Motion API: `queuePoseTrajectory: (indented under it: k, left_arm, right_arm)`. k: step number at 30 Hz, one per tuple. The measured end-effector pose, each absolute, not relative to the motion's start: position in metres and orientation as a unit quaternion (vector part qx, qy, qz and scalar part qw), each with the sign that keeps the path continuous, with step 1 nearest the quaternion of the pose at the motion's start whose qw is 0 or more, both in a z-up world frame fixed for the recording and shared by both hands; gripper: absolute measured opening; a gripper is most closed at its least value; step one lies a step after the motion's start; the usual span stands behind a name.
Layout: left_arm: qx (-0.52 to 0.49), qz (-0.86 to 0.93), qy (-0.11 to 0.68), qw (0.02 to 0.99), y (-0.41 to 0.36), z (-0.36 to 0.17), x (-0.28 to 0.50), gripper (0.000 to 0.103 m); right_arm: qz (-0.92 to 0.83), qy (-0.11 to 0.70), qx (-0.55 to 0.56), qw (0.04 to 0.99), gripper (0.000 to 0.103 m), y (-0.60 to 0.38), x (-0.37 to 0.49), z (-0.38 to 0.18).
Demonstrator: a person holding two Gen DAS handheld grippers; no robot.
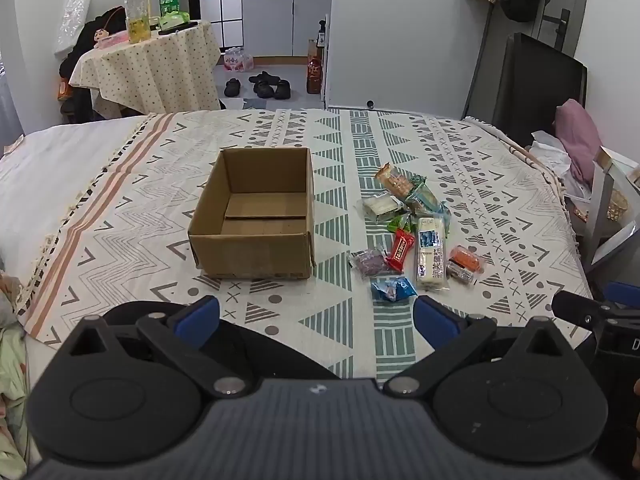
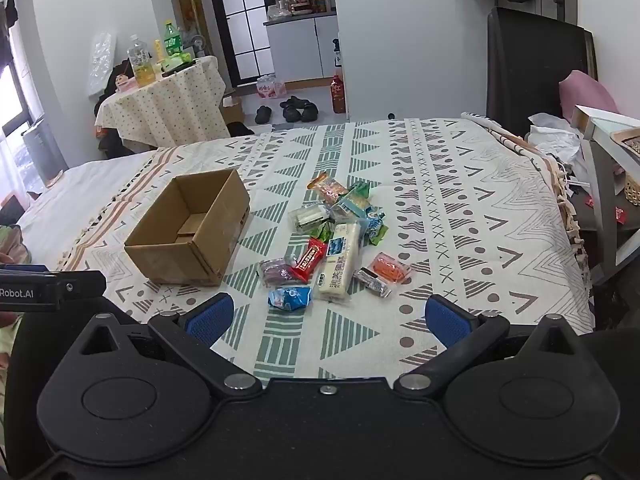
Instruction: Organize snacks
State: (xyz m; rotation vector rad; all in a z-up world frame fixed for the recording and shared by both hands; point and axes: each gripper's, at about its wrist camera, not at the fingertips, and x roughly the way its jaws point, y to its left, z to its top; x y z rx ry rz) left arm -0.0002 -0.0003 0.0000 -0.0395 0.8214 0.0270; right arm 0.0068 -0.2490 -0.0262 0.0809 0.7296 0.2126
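An open, empty cardboard box (image 1: 256, 216) (image 2: 188, 232) sits on the patterned bedspread. To its right lies a loose pile of wrapped snacks (image 1: 412, 232) (image 2: 340, 236): a long white bar (image 1: 430, 254) (image 2: 338, 264), a red packet (image 1: 401, 250) (image 2: 309, 259), a blue packet (image 1: 392, 289) (image 2: 289, 297), an orange one (image 1: 465, 258) (image 2: 390, 267) and several more. My left gripper (image 1: 318, 322) hovers open near the bed's front edge, below the box and pile, holding nothing. My right gripper (image 2: 328, 320) is also open and empty, just short of the blue packet.
The bedspread (image 1: 400, 148) (image 2: 440, 184) covers a bed. Beyond it a small table with bottles (image 1: 152, 60) (image 2: 168, 92), shoes on the floor (image 1: 264, 84), and a dark panel (image 1: 536, 88) at the right. A side table with clutter (image 2: 608, 152) stands at the right edge.
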Motion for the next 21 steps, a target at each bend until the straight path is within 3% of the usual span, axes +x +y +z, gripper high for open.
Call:
queuePoseTrajectory:
  k: [21]
  left_arm:
    - [-0.023, 0.013, 0.401, 0.916, -0.0040, 0.0064, 0.0001, 0.103]
  right_arm:
    - [0.107, 0.354, 0.040, 0.928, 0.103, -0.2484, 0.0067, -0.0214]
